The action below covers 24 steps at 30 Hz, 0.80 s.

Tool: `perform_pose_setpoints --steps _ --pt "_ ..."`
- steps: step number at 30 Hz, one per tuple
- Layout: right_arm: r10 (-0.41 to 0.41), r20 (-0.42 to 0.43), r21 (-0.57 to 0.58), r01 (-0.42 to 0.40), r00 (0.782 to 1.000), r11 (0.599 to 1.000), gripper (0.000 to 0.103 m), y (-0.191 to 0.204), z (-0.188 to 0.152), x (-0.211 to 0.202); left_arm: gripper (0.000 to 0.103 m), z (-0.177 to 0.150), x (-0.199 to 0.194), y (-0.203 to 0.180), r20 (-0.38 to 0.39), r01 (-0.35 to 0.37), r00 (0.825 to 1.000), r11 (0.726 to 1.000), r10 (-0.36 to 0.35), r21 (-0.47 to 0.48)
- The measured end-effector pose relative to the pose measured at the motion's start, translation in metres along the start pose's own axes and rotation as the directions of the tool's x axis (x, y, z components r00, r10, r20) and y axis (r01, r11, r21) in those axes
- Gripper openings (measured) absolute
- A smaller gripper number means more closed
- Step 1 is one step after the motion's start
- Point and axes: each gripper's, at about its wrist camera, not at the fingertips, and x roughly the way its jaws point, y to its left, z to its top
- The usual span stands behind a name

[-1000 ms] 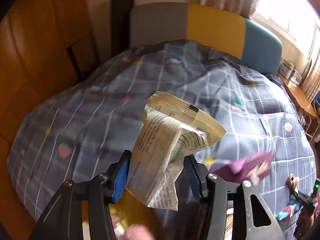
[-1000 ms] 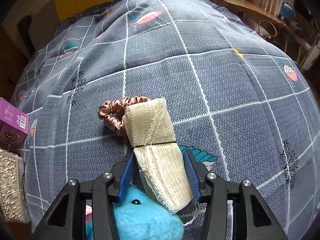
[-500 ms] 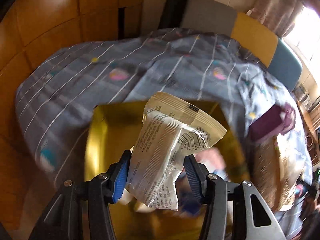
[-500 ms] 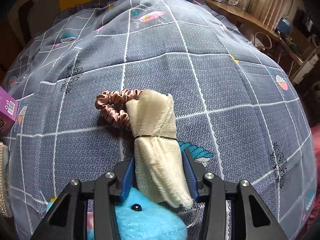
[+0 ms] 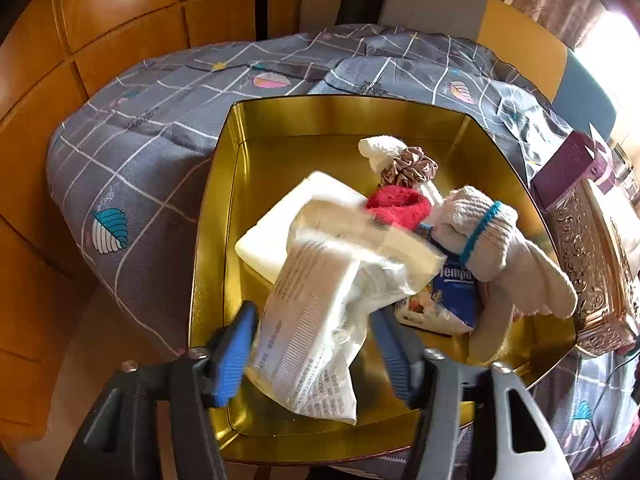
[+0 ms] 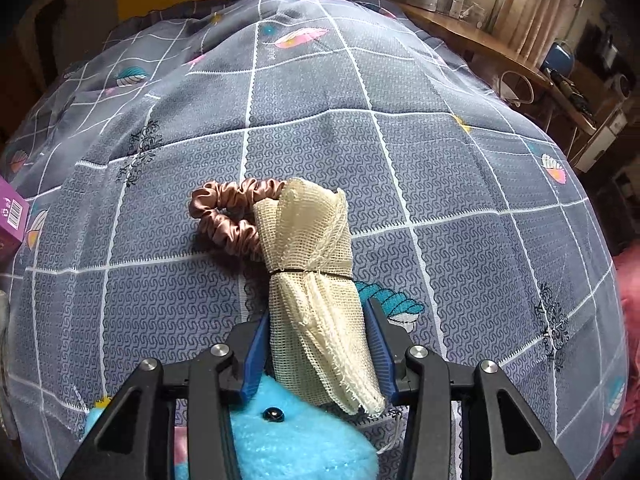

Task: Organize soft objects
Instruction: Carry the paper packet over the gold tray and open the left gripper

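- Daylight from window top right, blown out there
- Glare on gold tin
- Plastic packet motion-blurred
- Right wrist view dimmer, sharp
- Heavy fisheye bending, dark corners

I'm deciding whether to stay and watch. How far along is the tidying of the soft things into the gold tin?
Well underway. In the gold tin: knitted glove, red sock, scrunchie, tissue pack. The left gripper is opening over it, releasing a plastic packet. The right gripper holds a gauze roll. Left on the bed: pink scrunchie, blue plush toy.
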Motion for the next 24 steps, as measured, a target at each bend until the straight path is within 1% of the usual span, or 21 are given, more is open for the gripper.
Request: perform_pose_setpoints --steps 1,4,7,9,11,15,17,20,24 --pt "-0.001 0.000 0.001 0.001 1.000 1.000 0.046 0.003 0.001 0.002 0.070 -0.002 -0.002 -0.003 0.012 -0.007 1.000 1.000 0.007 0.011" --pt "0.001 0.002 0.004 -0.001 1.000 1.000 0.046 0.003 0.000 0.002 0.072 -0.006 -0.012 -0.009 0.064 -0.040 0.997 0.999 0.038 0.033" --pt "0.004 0.003 0.005 -0.004 1.000 1.000 0.046 0.003 -0.001 0.002 0.072 -0.007 -0.014 -0.012 0.067 -0.053 0.996 0.998 0.051 0.032" --pt "0.003 0.003 0.004 -0.003 1.000 1.000 0.046 0.002 -0.001 0.002 0.072 -0.008 -0.019 -0.017 0.078 -0.105 0.992 0.994 0.102 0.041" --pt "0.002 0.005 0.004 -0.002 1.000 1.000 0.044 0.002 0.000 0.003 0.072 -0.009 -0.027 -0.024 0.108 -0.134 0.986 0.989 0.127 0.058" --pt "-0.004 0.010 0.014 0.004 1.000 1.000 0.039 -0.002 0.001 0.002 0.072 -0.010 -0.043 -0.035 0.156 -0.118 0.982 0.989 0.104 0.086" --pt "-0.021 0.020 0.011 0.021 1.000 1.000 0.034 -0.003 0.001 0.001 0.072 -0.009 -0.052 -0.044 0.183 -0.115 0.979 0.987 0.092 0.115" --pt "-0.025 0.024 0.022 0.024 0.999 0.999 0.033 -0.006 0.001 0.000 0.072 -0.008 -0.065 -0.056 0.228 -0.109 0.971 0.982 0.072 0.154" --pt "-0.035 0.029 0.042 0.034 0.999 0.999 0.032 -0.010 0.002 -0.001 0.072 -0.008 -0.077 -0.072 0.263 -0.104 0.964 0.973 0.048 0.204"
